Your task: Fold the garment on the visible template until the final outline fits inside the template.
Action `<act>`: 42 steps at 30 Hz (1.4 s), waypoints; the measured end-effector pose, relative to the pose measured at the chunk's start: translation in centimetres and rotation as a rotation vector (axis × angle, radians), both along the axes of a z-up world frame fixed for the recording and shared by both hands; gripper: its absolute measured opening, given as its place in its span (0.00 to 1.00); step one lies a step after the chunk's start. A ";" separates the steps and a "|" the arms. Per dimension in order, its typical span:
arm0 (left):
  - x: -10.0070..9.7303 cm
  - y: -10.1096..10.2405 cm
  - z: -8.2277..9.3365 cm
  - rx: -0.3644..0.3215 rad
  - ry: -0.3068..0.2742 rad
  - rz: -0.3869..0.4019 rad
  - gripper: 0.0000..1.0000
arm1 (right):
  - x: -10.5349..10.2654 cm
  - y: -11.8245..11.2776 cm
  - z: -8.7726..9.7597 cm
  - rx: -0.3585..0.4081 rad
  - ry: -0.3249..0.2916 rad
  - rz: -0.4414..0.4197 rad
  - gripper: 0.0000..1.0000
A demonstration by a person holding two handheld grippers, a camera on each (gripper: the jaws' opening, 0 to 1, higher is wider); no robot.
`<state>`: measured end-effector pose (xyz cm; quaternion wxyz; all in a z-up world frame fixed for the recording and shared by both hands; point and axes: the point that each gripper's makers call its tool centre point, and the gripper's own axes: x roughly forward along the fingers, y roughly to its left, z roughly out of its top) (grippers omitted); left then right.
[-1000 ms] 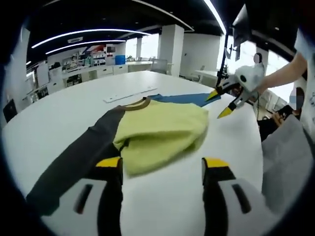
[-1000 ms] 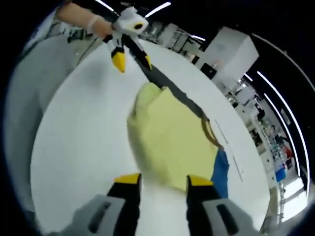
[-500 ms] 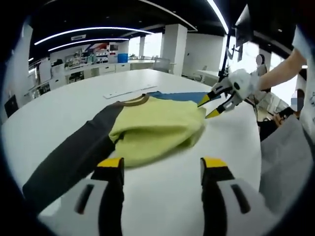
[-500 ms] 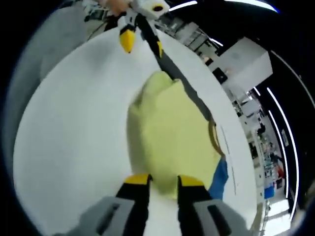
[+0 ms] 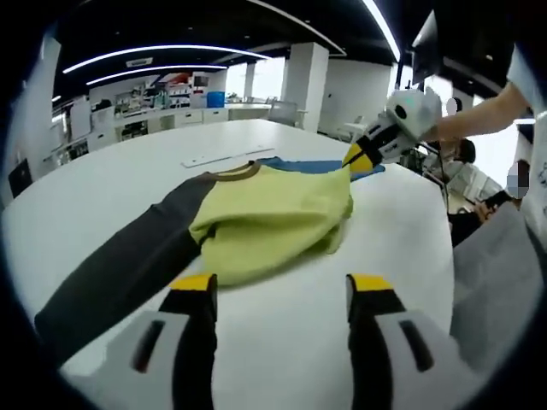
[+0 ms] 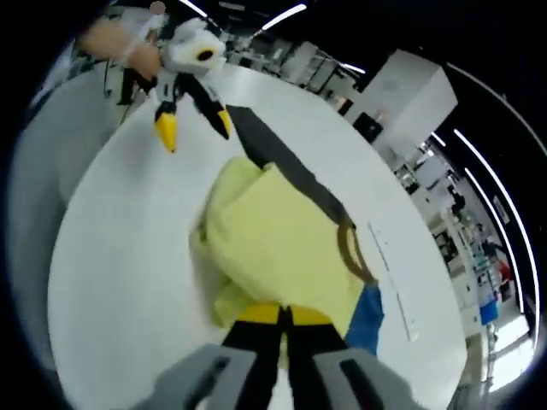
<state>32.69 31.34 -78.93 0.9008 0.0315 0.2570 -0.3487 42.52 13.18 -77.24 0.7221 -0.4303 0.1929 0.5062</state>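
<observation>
The garment (image 5: 265,218) lies folded on the white table, with a yellow-green body, a brown collar (image 5: 235,173) and a dark grey sleeve (image 5: 120,265) stretched toward me. A blue template (image 5: 316,166) shows from under its far edge. My left gripper (image 5: 280,284) hovers open, just short of the garment's near edge. My right gripper (image 5: 355,155) comes in from the right at the garment's far corner. In the right gripper view my right gripper (image 6: 285,316) is shut on the garment (image 6: 273,239) at its edge, beside the blue template (image 6: 366,318). My left gripper (image 6: 192,128) hangs open across the cloth.
A white strip (image 5: 226,157) lies on the table (image 5: 410,222) behind the garment. A person's grey clothing (image 5: 496,282) is at the table's right edge. An office with desks and pillars lies beyond.
My right gripper has moved in to the garment's far corner and closed on its edge. The yellow-green fold has shifted slightly. My left gripper stays open.
</observation>
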 end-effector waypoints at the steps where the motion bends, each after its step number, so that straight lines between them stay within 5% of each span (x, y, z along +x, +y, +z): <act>1: 0.0 0.0 0.0 -0.001 -0.001 0.001 0.57 | 0.4 0.2 0.2 0.001 0.009 0.003 0.00; 8: 0.1 0.2 -0.3 -0.010 0.005 0.012 0.56 | 5.1 1.6 -0.4 0.016 0.071 -0.093 0.00; 24: 0.3 0.3 -0.7 -0.013 0.027 0.026 0.54 | 10.3 2.7 -5.6 0.049 0.224 -0.309 0.00; 42: 0.6 -0.4 -1.2 -0.026 0.043 0.030 0.53 | 10.4 2.4 -7.4 0.019 0.263 -0.313 0.00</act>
